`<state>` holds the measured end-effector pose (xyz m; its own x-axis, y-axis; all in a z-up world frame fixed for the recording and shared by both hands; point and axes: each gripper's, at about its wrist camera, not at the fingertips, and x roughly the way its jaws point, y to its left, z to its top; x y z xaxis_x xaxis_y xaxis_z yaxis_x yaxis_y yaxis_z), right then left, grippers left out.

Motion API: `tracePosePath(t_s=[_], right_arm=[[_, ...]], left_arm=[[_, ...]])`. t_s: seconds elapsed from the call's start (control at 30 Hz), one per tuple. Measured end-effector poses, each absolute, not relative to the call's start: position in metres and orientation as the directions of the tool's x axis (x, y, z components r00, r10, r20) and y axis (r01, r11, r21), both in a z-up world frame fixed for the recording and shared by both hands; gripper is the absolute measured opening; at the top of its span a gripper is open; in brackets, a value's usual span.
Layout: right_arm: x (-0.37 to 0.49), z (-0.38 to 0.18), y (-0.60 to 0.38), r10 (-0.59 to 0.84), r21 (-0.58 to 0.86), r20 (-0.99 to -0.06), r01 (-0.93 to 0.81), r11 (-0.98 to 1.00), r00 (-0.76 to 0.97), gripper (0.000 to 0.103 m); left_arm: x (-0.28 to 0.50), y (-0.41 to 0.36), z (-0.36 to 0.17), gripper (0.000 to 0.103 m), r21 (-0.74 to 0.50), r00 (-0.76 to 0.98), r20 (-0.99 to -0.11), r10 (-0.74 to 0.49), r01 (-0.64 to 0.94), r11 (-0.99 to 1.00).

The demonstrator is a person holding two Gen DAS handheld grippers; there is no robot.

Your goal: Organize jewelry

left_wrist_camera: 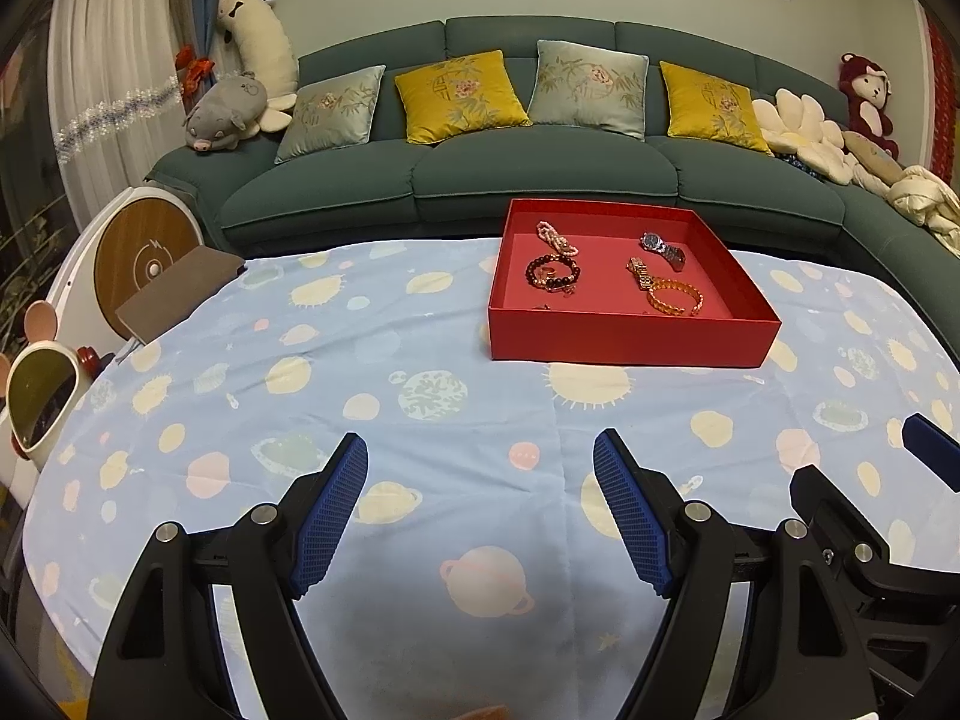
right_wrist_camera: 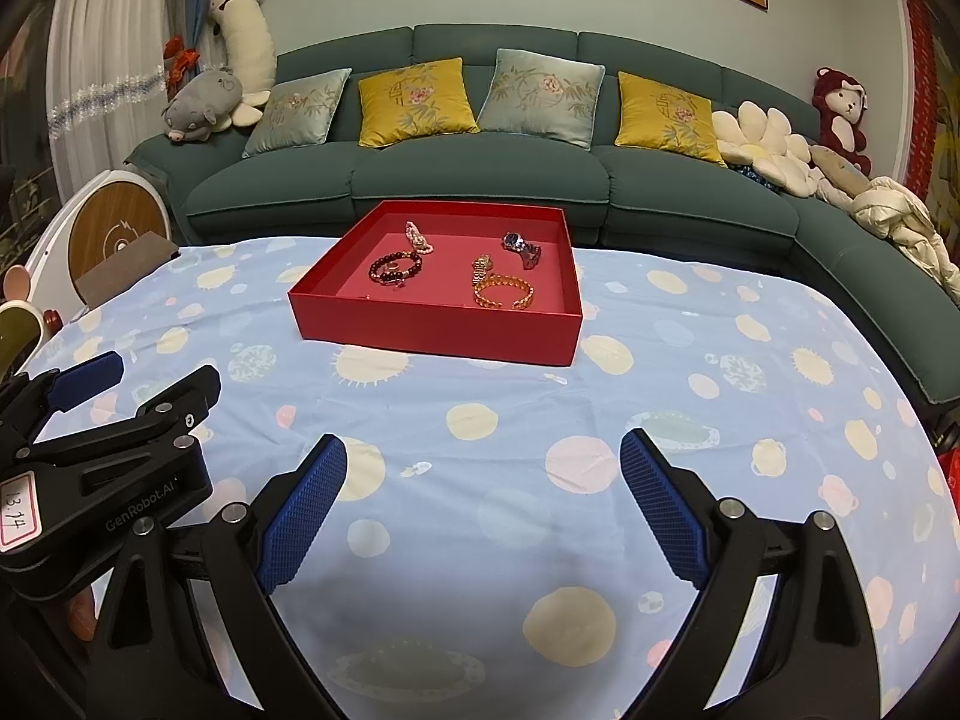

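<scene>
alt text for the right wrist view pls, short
A red tray holding bracelets and a silver watch sits on a planet-print tablecloth, with a green sofa behind. The right gripper stands open and empty in the foreground; the left gripper shows at the left edge.

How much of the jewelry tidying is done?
Done, it seems: the bracelets and watches, like the orange bead bracelet and silver watch, lie inside the red tray. In hand: nothing; the left hand-held gripper and right hand-held gripper are open and empty. Left: no loose jewelry shows on the tablecloth, perhaps only neatening.
</scene>
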<state>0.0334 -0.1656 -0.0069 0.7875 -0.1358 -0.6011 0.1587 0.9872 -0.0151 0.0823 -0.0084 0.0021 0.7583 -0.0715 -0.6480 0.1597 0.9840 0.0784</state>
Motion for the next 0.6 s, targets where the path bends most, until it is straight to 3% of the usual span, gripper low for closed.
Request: tracePosePath(t_s=[0.6], right_arm=[[0.0341, -0.0082, -0.1659, -0.14, -0.014, -0.603, 0.165, 0.986, 0.785, 0.09]], left_arm=[[0.0816, -0.0098, 0.0005, 0.074, 0.084, 0.764, -0.642, -0.065, 0.155, 0.984]])
